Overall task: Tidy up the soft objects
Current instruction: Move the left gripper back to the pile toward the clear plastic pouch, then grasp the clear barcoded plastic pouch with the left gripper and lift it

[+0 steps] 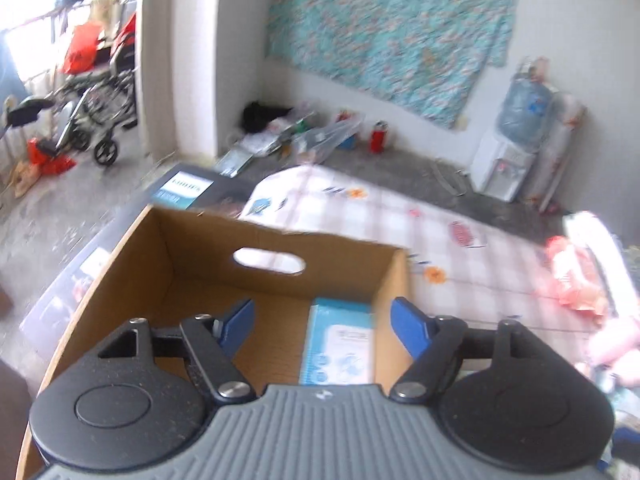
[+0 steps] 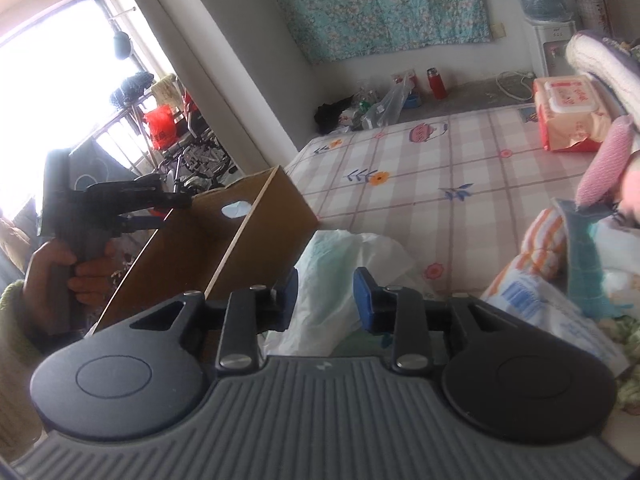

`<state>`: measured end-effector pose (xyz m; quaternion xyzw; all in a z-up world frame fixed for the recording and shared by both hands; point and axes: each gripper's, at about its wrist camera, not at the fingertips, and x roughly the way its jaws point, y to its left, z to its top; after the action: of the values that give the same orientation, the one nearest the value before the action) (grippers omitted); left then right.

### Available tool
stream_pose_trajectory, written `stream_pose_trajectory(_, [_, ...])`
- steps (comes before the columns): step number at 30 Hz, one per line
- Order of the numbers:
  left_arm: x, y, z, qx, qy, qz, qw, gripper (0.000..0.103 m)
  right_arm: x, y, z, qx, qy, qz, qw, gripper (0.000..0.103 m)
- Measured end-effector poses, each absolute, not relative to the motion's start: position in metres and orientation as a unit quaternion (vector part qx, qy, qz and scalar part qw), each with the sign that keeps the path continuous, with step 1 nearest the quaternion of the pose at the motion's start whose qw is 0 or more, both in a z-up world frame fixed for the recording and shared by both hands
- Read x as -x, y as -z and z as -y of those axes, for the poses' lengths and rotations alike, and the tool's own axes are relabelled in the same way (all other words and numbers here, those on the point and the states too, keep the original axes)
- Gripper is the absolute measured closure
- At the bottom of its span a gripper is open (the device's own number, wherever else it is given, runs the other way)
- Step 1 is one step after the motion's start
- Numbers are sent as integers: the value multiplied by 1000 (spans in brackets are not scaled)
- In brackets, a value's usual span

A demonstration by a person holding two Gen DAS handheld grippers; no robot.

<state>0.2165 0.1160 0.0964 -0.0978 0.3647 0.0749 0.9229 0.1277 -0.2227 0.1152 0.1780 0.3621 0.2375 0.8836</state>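
My left gripper (image 1: 324,322) hangs open over an open cardboard box (image 1: 200,248) with an oval handle hole. A light-blue and white pack (image 1: 340,344) lies on the box floor below the fingers; nothing is between them. In the right wrist view a hand holds that left gripper (image 2: 168,210) at the box (image 2: 224,240). My right gripper (image 2: 326,296) is open above a crumpled white plastic bag (image 2: 344,264), its pads apart from it. A red-and-white wipes pack (image 2: 568,116), a pink soft item (image 2: 604,160) and a teal cloth (image 2: 584,248) lie to the right.
Everything sits on a mattress with a plaid flowered sheet (image 2: 420,168). A striped orange-and-white pack (image 2: 536,280) lies at the right gripper's right. On the floor beyond are a water dispenser (image 1: 508,160), a red flask (image 1: 378,138), bags and a wheelchair (image 1: 100,112).
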Motion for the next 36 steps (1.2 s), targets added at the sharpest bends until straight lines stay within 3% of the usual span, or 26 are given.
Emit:
stream_pose_trajectory(5, [-197,-106,-54,163,53,-380,909,23,-116,-137,282,-177,-182,-317,914,69])
stream_pose_trajectory(10, [-192,-73,29,171,149,-396,890,28,-122,-143,347,-166,-99,-300,934,69])
stream_pose_trajectory(17, [-185,-7,119,123,216,-415,875,62,-164,-95,433,-220,-13,-362,906,70])
stream_pose_trajectory(20, [-182,13,135,125,242,-429,861,69,-170,-64,448,-254,-12,-403,879,76])
stream_pose_trajectory(31, [-189,28,181,101,301,-445,838,68,-123,-14,423,-324,-86,-466,819,77])
stream_pose_trajectory(36, [-199,38,201,89,300,-460,831,68,-125,-22,432,-334,-86,-441,829,75])
